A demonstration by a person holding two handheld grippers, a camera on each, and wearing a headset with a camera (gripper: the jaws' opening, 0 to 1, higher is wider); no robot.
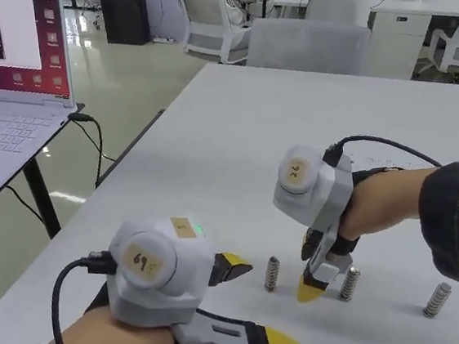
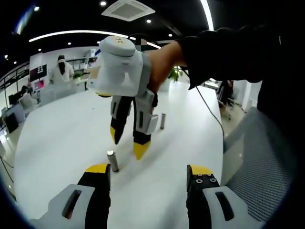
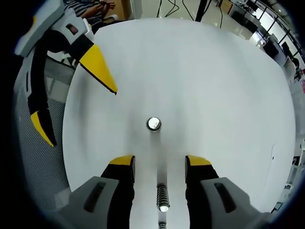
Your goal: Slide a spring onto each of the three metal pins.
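Note:
Three short metal pins wrapped in springs stand on the white table (image 1: 234, 139): one (image 1: 271, 273) left of my right gripper, one (image 1: 349, 282) just right of it, and a leaning one (image 1: 437, 300) farther right. My right gripper (image 1: 310, 274) points straight down between the first two, open and holding nothing. From above, its view shows one pin's round top (image 3: 153, 124) ahead of the jaws and a sprung pin (image 3: 163, 198) between my right gripper's (image 3: 160, 161) fingers, untouched. My left gripper (image 1: 260, 304) is open at the near edge, aimed at a sprung pin (image 2: 112, 161) and the right gripper (image 2: 127, 143).
An open laptop (image 1: 7, 88) sits on a stand at the far left, its cable (image 1: 95, 145) hanging beside the table edge. Grey office chairs (image 1: 306, 45) stand beyond the far edge. A black cable (image 1: 391, 147) trails from my right gripper.

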